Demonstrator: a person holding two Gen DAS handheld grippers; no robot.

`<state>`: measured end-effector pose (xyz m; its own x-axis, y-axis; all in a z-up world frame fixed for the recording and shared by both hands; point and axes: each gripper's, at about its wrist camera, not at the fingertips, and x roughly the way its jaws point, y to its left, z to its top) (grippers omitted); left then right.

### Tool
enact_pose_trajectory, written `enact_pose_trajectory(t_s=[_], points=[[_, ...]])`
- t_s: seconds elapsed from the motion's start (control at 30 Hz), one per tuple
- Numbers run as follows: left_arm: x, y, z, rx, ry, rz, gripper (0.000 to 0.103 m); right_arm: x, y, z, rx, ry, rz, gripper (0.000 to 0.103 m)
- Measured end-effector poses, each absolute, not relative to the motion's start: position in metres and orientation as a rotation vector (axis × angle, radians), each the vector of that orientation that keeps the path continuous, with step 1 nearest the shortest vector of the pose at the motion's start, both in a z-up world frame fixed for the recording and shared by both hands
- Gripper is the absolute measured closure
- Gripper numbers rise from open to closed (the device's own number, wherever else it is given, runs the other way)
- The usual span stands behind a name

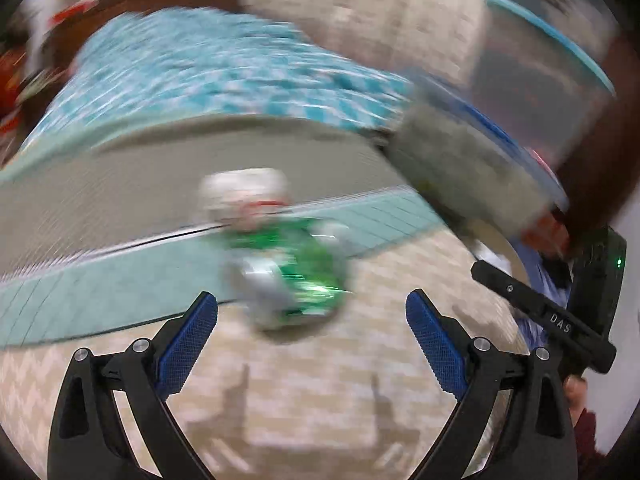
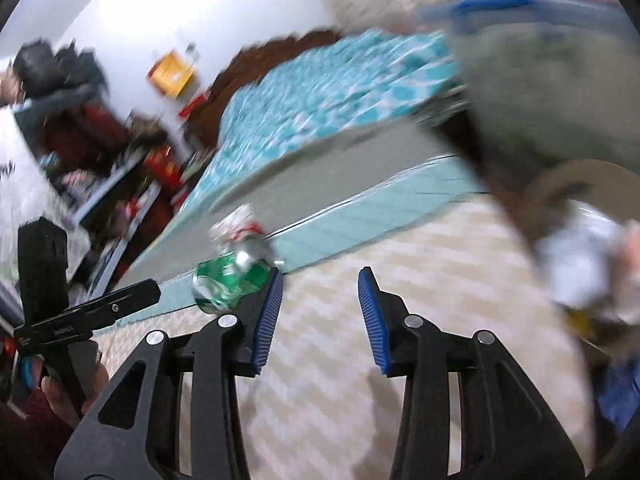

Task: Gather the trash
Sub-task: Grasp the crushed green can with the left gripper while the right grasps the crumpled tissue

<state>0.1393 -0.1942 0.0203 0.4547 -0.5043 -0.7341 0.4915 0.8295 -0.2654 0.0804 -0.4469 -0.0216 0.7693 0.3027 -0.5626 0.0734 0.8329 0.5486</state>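
Cans: crushed green can (image 1: 296, 276) lies on the patterned floor (image 1: 320, 400) against the bed base (image 1: 120, 296), a white crumpled can (image 1: 244, 196) just behind it. Left gripper (image 1: 312, 320) is spread wide, empty, can ahead of its pads. Right gripper (image 2: 320, 312) is partly open, nothing between the jaws. Frames are blurred. I'd steady the left, straddle the green can's short side, then pinch; bin (image 1: 480, 172) sits near right.
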Motion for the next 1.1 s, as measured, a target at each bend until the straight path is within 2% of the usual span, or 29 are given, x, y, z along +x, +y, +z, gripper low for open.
enact_pose_trajectory(t_s=[0.1, 0.33, 0.4, 0.47, 0.5, 0.67, 0.8, 0.97, 1.1], points=[[0.161, -0.168, 0.010, -0.092, 0.953, -0.568, 0.012, 0.133, -0.430, -0.026, 0.633, 0.739, 0.167, 0.063], [0.172, -0.182, -0.037, -0.150, 1.121, -0.610, 0.014, 0.187, -0.403, -0.035, 0.619, 0.801, 0.148, 0.063], [0.168, -0.183, -0.037, -0.136, 1.098, -0.605, 0.020, 0.186, -0.397, -0.041, 0.615, 0.835, 0.165, 0.064], [0.172, -0.181, -0.037, -0.147, 1.107, -0.624, 0.035, 0.171, -0.392, -0.044, 0.669, 0.848, 0.214, 0.064], [0.178, -0.177, -0.037, -0.160, 1.107, -0.620, 0.037, 0.162, -0.389, -0.045, 0.693, 0.856, 0.239, 0.064], [0.203, -0.116, -0.022, -0.250, 1.038, -0.495, 0.035, 0.111, -0.348, -0.046, 0.666, 0.884, 0.392, 0.062], [0.184, -0.085, -0.007, -0.258, 1.012, -0.484, 0.027, 0.103, -0.365, -0.029, 0.584, 0.808, 0.308, 0.062], [0.143, -0.077, -0.017, -0.371, 1.122, -0.598, 0.027, 0.136, -0.379, -0.026, 0.626, 0.799, 0.322, 0.062], [0.132, -0.101, -0.040, -0.493, 1.224, -0.719, 0.027, 0.174, -0.368, -0.038, 0.620, 0.836, 0.342, 0.063]])
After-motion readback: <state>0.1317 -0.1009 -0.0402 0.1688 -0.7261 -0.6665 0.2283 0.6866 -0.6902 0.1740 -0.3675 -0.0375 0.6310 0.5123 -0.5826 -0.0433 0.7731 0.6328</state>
